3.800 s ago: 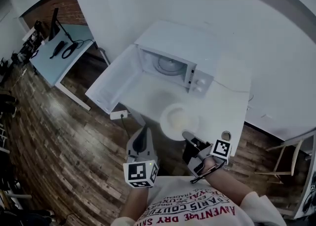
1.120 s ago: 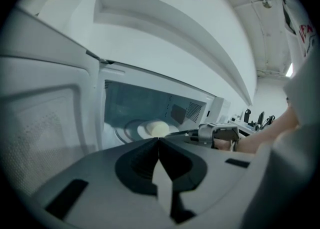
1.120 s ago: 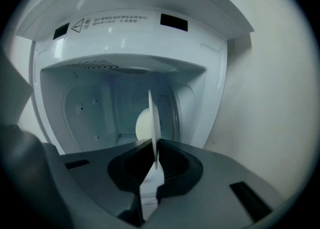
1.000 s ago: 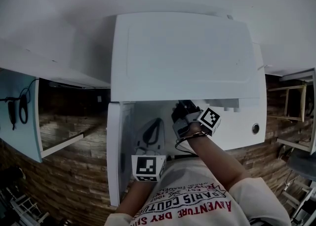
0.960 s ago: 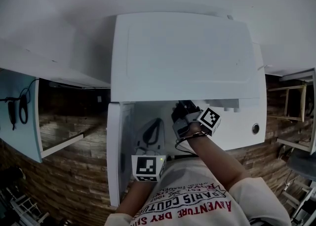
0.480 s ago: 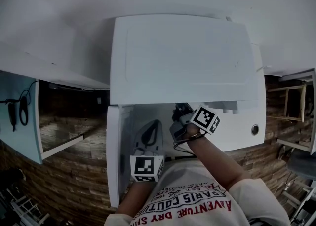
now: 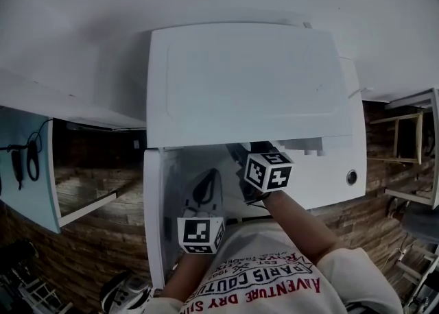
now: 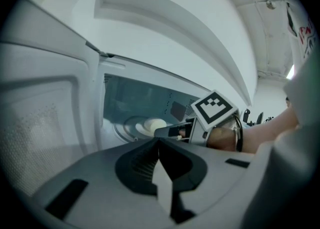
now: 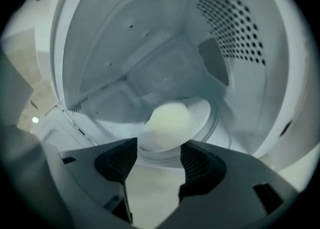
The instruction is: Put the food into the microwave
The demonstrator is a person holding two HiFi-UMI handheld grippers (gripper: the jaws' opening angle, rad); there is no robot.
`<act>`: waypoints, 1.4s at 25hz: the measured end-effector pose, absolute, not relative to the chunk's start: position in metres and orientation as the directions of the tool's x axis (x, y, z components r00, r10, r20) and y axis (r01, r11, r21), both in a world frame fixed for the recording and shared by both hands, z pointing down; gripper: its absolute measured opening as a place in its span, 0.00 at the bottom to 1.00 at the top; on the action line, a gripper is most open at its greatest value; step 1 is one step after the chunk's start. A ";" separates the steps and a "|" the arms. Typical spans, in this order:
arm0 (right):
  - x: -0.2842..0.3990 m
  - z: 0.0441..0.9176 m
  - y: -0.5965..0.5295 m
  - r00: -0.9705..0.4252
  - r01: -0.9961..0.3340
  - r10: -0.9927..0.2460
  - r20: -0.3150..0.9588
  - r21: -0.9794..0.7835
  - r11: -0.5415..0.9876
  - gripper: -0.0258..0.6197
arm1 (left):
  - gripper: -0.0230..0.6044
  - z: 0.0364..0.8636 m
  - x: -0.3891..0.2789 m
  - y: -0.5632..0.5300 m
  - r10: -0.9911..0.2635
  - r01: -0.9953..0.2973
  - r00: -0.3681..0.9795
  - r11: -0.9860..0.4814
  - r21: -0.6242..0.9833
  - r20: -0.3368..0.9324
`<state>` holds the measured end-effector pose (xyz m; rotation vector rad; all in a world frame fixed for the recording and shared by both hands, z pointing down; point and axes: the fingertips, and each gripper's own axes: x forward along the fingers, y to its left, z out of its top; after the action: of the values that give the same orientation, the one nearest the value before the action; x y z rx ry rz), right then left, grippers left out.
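Note:
The white microwave (image 7: 247, 79) stands with its door (image 7: 154, 216) swung open to the left. Inside, a white plate (image 9: 202, 113) carrying a pale round piece of food (image 9: 170, 118) rests on the turntable. My right gripper (image 9: 155, 160) reaches into the cavity. Its jaws are opening, and the plate's near rim lies at the mouth of the gap with neither pad pressing on it. The left gripper (image 7: 208, 177) hovers shut and empty before the opening, beside the door. In the left gripper view the food (image 8: 156, 124) and the right gripper (image 8: 165, 132) show beyond the shut jaws.
The microwave sits on a white table (image 7: 329, 189) with a round hole (image 7: 352, 177) at its right. A light-blue desk (image 7: 27, 168) with cables stands at the left and a wooden chair (image 7: 405, 127) at the right, on wooden floor (image 7: 89, 251).
The plate, earlier on the table outside, now sits inside the microwave. Over the last second the right gripper rolled, its marker cube swinging left. The left gripper stayed put.

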<state>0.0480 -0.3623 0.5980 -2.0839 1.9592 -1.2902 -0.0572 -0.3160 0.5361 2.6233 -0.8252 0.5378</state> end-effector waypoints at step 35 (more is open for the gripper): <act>0.015 0.516 -0.296 -0.194 -0.971 -0.792 0.578 -0.226 0.074 0.06 | 0.05 0.476 -0.044 -0.316 -0.498 -0.563 0.800 -0.815 0.134 0.333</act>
<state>0.0155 -0.2964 0.5164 -2.1506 2.5019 -1.0134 -0.0437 -0.3160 0.4757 2.7620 -0.8261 0.4186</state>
